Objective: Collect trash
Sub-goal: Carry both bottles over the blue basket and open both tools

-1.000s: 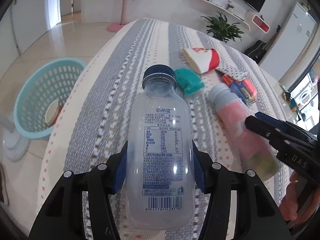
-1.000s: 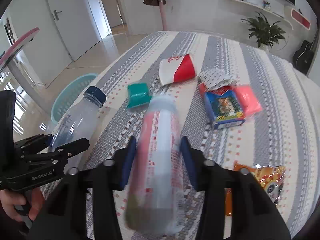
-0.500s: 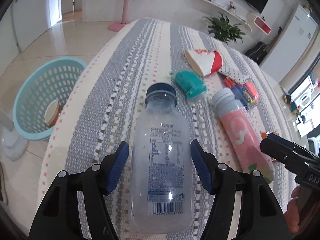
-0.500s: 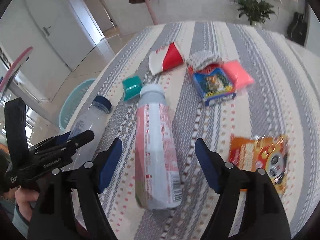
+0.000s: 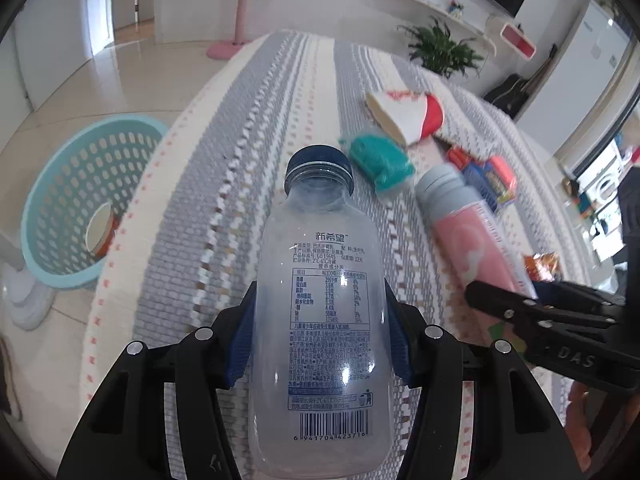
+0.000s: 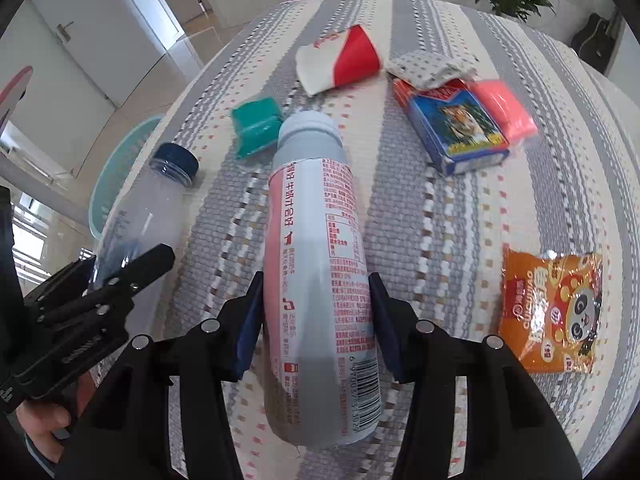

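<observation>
Two bottles, two grippers, one each. The left gripper (image 5: pixel 318 344) has its jaws clamped on the clear bottle (image 5: pixel 320 320), blue pads pressed against both sides of its body, dark blue cap pointing away from the camera. Right next to it, the right gripper (image 6: pixel 316 320) has its jaws closed on the pink bottle (image 6: pixel 316 280), which has a grey cap end and also points away. Both bottles lie lengthwise over the striped bench (image 6: pixel 460 220), side by side, close but not touching as far as I can see.

To the right of the pink bottle sits one orange snack bag (image 6: pixel 552 312) with a panda on it, flat on the cloth and well apart from the bottle.

Further out, just past the pink bottle's cap, there's one teal wad (image 6: pixel 256 128). Beyond that, one red-and-white paper cup (image 6: pixel 340 62) on its side, one blue card box (image 6: pixel 456 128) with a pink packet (image 6: pixel 504 108) tucked against it, and one dotted paper scrap (image 6: pixel 432 66) behind the box.

Off the bench's left edge, down on the floor, stands one light blue basket (image 5: pixel 52 208) with one paper cup (image 5: pixel 100 228) already inside.
</observation>
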{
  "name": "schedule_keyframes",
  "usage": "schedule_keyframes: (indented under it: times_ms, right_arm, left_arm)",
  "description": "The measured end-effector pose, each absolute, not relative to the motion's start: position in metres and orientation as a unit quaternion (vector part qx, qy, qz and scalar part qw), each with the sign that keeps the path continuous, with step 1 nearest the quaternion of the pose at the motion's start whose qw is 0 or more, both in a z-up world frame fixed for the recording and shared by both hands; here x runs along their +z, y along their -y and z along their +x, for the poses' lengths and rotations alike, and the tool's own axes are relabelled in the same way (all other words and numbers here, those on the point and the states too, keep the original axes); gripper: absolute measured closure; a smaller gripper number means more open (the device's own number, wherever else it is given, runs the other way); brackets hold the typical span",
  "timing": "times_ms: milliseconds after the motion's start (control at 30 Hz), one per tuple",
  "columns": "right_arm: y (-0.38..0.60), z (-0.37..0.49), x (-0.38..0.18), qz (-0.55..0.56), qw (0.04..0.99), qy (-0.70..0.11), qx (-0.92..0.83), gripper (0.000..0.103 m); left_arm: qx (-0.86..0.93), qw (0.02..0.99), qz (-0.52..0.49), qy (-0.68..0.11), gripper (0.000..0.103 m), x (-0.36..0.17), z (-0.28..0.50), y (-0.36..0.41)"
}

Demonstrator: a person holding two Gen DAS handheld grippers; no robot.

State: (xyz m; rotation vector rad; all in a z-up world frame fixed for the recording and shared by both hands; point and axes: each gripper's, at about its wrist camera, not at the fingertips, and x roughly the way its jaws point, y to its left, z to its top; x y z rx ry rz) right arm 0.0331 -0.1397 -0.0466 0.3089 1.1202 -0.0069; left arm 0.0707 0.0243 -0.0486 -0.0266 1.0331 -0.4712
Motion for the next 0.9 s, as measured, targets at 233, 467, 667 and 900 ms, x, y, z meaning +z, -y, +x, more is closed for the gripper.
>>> schedule_keyframes:
  times_ms: [233, 467, 667, 900]
  right_arm:
    - [0.108, 0.041, 0.002, 0.115, 0.875, -0.469, 0.026, 0.057]
    - [0.061, 0.071, 0.041, 0.064, 0.891, -0.446, 0.06, 0.057]
    - [0.052, 0.073, 0.026, 0.042, 0.884, -0.461, 0.06, 0.057]
    - [0.061, 0.066, -0.02, 0.048, 0.855, -0.513, 0.053, 0.057]
  left_arm:
    - [-0.226, 0.865, -0.083, -0.441, 0.05, -0.003, 0.083, -0.075]
    - [-0.186, 0.889, -0.109, -0.404, 0.05, 0.036, 0.108, -0.133]
    - [-0.162, 0.893, -0.122, -0.401, 0.049, 0.039, 0.113, -0.166]
    - [-0.167, 0.884, -0.128, -0.417, 0.049, 0.021, 0.106, -0.164]
